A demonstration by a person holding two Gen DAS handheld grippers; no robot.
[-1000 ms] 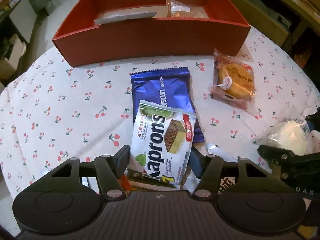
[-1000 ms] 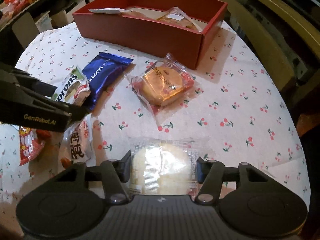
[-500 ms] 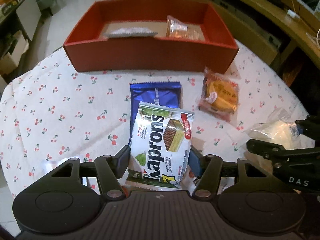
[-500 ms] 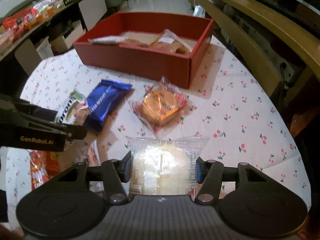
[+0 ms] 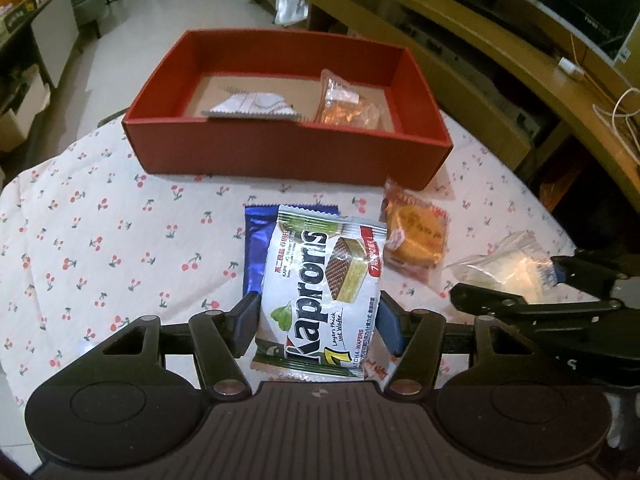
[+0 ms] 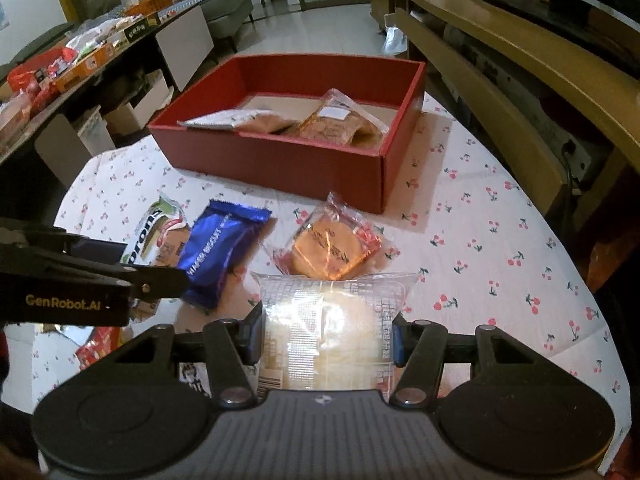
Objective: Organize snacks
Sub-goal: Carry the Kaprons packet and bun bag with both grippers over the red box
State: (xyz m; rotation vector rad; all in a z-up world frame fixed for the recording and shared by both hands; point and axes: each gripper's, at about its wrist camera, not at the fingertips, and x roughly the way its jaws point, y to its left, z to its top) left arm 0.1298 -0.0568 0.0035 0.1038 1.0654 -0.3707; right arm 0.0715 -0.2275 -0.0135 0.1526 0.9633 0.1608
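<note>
Left wrist view shows the red box at the worktop's far side holding a silver-white packet and a clear-wrapped orange pastry. Left tongs clamp the Kaprons wafer pack; right tongs clamp the pale bun packet. Both packs now hang higher above the worktop than a second ago, with more of the box's inside showing.
</note>
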